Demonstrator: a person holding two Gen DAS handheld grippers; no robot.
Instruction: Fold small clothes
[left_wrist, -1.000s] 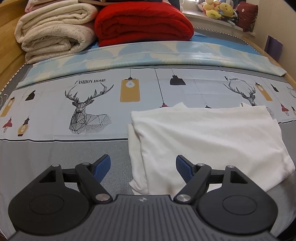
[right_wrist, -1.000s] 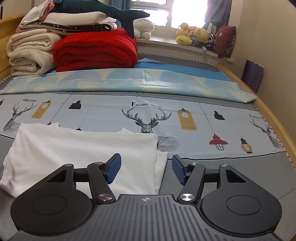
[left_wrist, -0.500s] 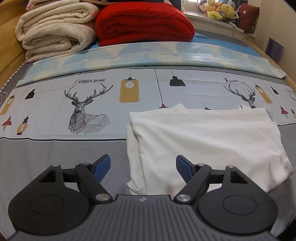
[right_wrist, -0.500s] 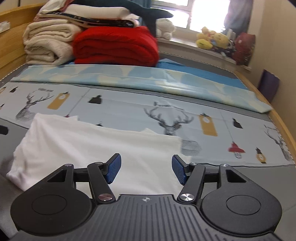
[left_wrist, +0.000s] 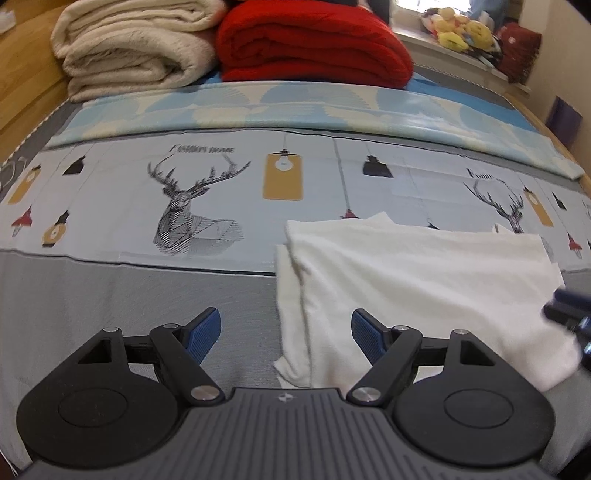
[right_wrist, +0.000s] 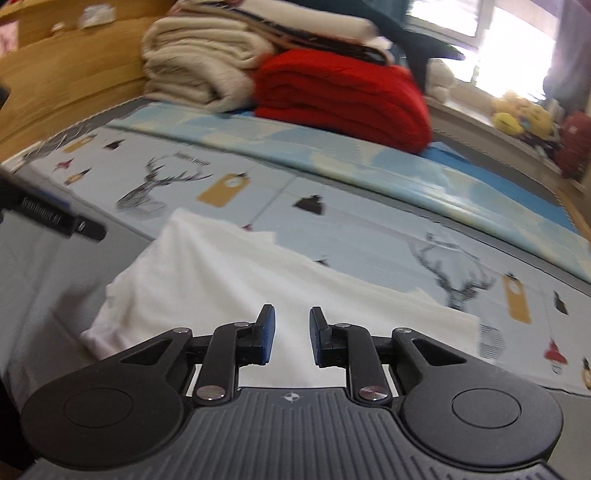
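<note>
Two grippers: both work over one white folded cotton garment (left_wrist: 413, 284) lying flat on the bed.
Cream blankets: a soft folded stack (left_wrist: 136, 44) at the far left of the bed, well apart from the work, likely parked there to keep the near half free.
Red blanket: thick, folded (left_wrist: 314, 40), just beside the cream stack.
Bed sheet: pale blue with printed deer and lamps (left_wrist: 199, 206); the garment lies on its near part, reaching onto the grey band.
Left gripper (left_wrist: 286, 334): jaws wide, nothing between the pads; it hovers at the garment's near left corner, probably lined up to pinch that edge.
White garment: already doubled, a lower layer showing along its left side; another fold seems still to come.
Right gripper (right_wrist: 288, 338): jaws narrow and have just been closing; they sit above the cloth's middle-right part, and a clear gap shows between the pads with no fabric visibly pinched.
Toys: yellow plush figures (left_wrist: 461, 29) on the window sill, far right.
</note>
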